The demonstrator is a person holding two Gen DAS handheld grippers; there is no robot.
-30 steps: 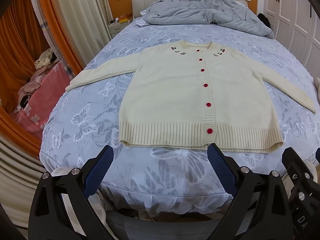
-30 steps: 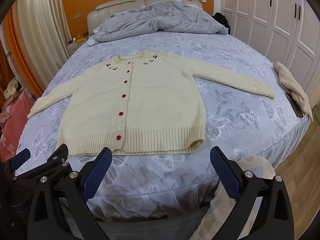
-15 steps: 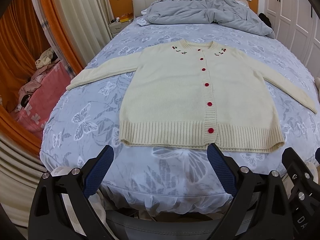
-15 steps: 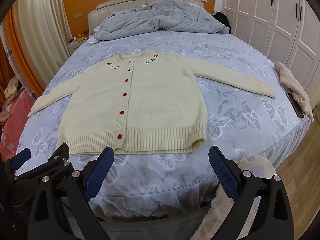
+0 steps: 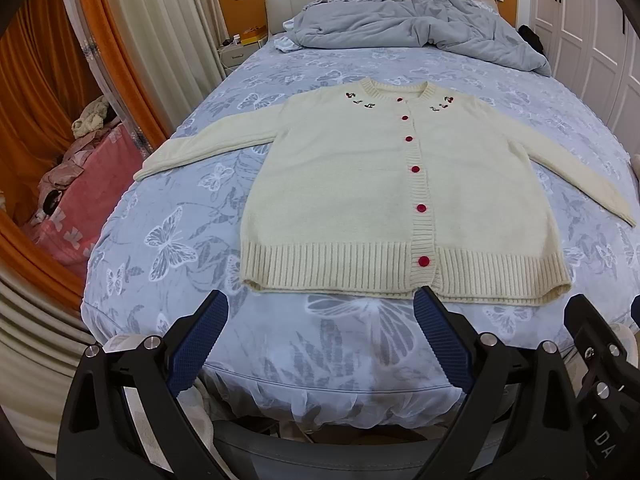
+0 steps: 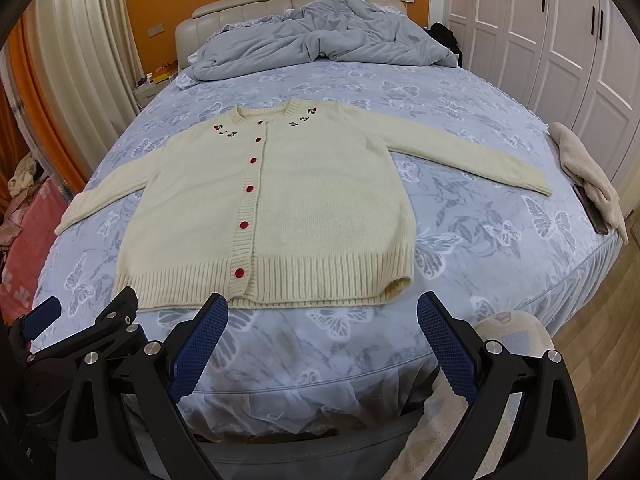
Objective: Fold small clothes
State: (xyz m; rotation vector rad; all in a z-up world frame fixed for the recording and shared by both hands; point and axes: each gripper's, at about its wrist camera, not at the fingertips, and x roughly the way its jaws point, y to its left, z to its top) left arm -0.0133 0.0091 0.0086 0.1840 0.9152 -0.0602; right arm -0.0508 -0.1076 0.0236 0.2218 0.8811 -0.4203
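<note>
A cream knitted cardigan [image 5: 360, 184] with red buttons and cherry embroidery at the collar lies flat and face up on the bed, both sleeves spread out; it also shows in the right wrist view [image 6: 304, 208]. My left gripper [image 5: 322, 308] is open and empty, just short of the ribbed hem near the bed's foot edge. My right gripper [image 6: 322, 312] is open and empty, also just short of the hem, to the right of the left one. Part of the left gripper [image 6: 80, 332] shows at the lower left of the right wrist view.
The bed [image 5: 168, 240] has a blue butterfly-print sheet. A crumpled grey duvet [image 5: 412, 24] lies at the headboard. A beige cloth [image 6: 588, 176] and a dark phone [image 6: 592, 212] lie at the bed's right edge. White wardrobes [image 6: 560, 40] stand right; pink laundry [image 5: 72, 188] and curtains stand left.
Both grippers have moved slightly; the cardigan sits a little lower in both views. Nothing on the bed has moved and both grippers stay open.
</note>
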